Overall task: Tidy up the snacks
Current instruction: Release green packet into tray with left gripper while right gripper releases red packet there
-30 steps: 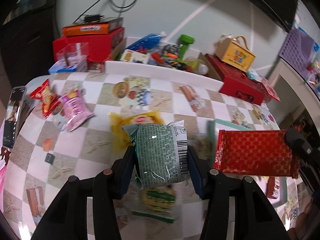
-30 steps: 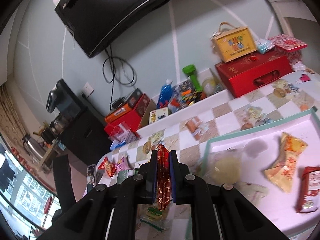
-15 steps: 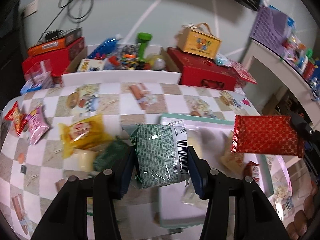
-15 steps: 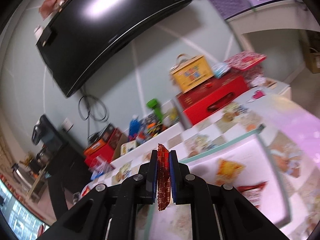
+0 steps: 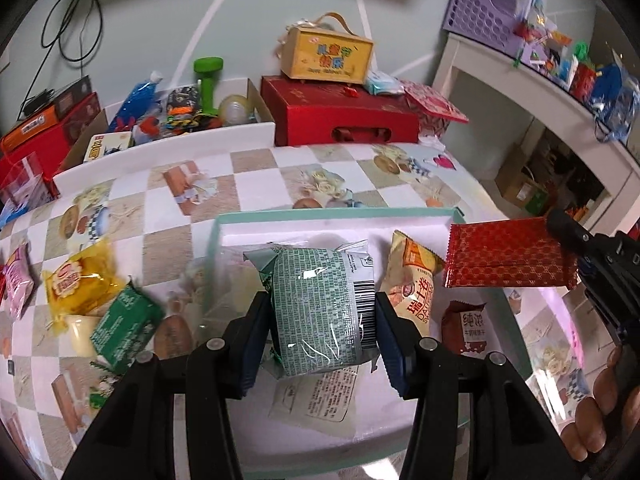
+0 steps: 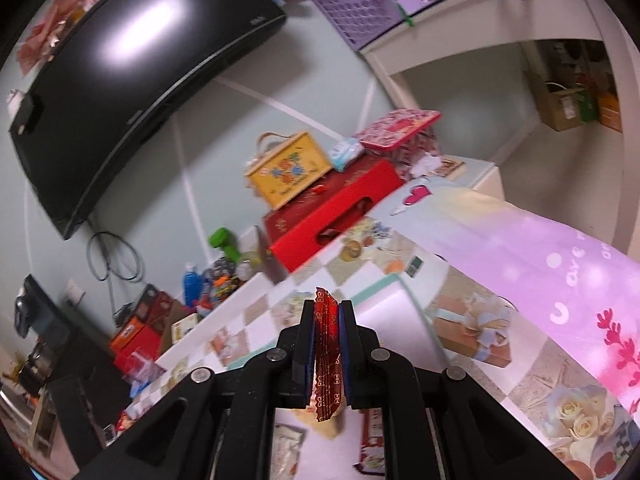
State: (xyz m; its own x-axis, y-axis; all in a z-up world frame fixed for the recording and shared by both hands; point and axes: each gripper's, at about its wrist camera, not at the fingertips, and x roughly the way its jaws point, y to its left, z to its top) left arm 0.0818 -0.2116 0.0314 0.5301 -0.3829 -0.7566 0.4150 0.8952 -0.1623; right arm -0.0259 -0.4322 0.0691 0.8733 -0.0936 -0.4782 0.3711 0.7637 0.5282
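At the frame's centre, above the mint-rimmed tray [image 5: 214, 264], the left gripper [image 5: 322, 320] pinches a green snack pack [image 5: 320, 304] and the right gripper [image 6: 328, 344] pinches a red packet [image 6: 327, 344], so I judge both must next be lowered and released.

Orange packet [image 5: 412, 292] reads "DALIYUAN" – brown packet [image 5: 466, 328] shows Chinese characters

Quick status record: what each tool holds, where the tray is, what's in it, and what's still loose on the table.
left tool: shut on green packet, above tray
right tool: shut on red packet
tray: mint-rimmed, below both tools
in tray: orange snack bag, brown packet, clear sachet
loose on table: yellow packet, green box, pink packet
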